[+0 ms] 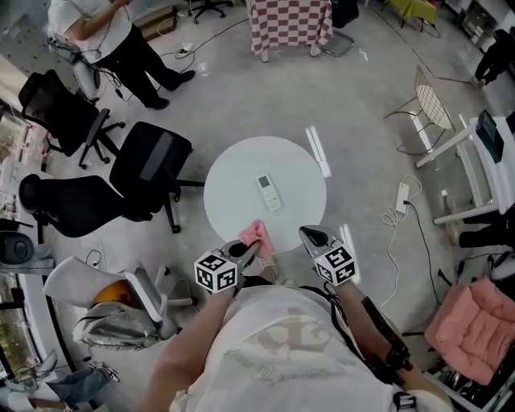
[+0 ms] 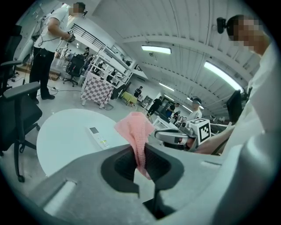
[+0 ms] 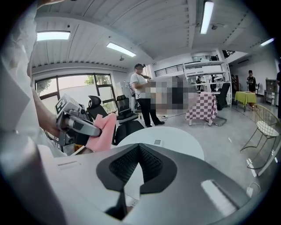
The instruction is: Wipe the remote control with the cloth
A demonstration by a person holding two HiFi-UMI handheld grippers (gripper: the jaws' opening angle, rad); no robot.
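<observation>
A white remote control (image 1: 269,191) lies near the middle of the round white table (image 1: 233,173). My left gripper (image 1: 248,248) is at the table's near edge, shut on a pink cloth (image 1: 257,234) that sticks up from its jaws. In the left gripper view the cloth (image 2: 136,132) hangs between the jaws, with the remote (image 2: 98,136) beyond it on the left. My right gripper (image 1: 312,235) hovers beside it at the near right edge, shut and empty. From the right gripper view the remote (image 3: 157,142) looks small, and the left gripper (image 3: 78,126) with the cloth (image 3: 103,130) is at the left.
Two black office chairs (image 1: 149,169) stand left of the table. A white chair and a backpack (image 1: 113,320) are at lower left. A person (image 1: 121,40) stands at the far left. A checkered table (image 1: 288,24), a wire chair (image 1: 430,105), a power strip (image 1: 401,196) and a pink cushion (image 1: 475,326) lie around.
</observation>
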